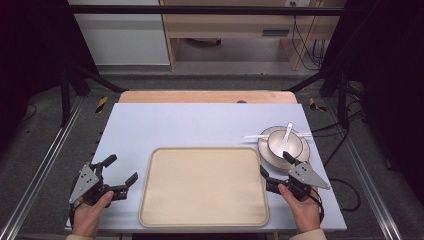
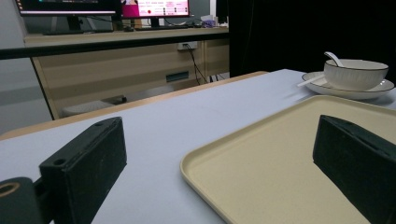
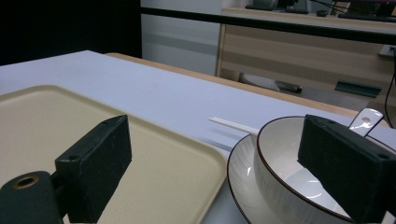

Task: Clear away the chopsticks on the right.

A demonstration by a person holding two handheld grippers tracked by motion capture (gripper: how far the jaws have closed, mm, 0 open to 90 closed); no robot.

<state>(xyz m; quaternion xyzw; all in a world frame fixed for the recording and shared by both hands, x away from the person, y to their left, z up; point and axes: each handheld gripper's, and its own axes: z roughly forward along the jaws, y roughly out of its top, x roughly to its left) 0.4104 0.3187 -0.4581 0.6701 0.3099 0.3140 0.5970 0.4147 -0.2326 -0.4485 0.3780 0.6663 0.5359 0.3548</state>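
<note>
A beige tray (image 1: 203, 186) lies empty at the table's front middle; its corner (image 2: 261, 163) and its right side (image 3: 70, 126) appear in the gripper views. To its right a white bowl (image 1: 285, 142) with a white spoon (image 1: 287, 133) in it stands on a white plate (image 1: 300, 156). White chopsticks (image 1: 252, 136) rest across the plate's far side. My left gripper (image 1: 120, 169) is open, left of the tray, holding nothing. My right gripper (image 1: 275, 163) is open at the tray's right edge, just in front of the plate, holding nothing.
The pale blue table (image 1: 190, 122) has bare surface behind the tray and at the left. A wooden strip (image 1: 207, 96) runs along its far edge. Beyond stand a wooden desk (image 1: 235, 25) and dark frame bars (image 1: 200, 10). Cables (image 1: 345, 185) hang by the right edge.
</note>
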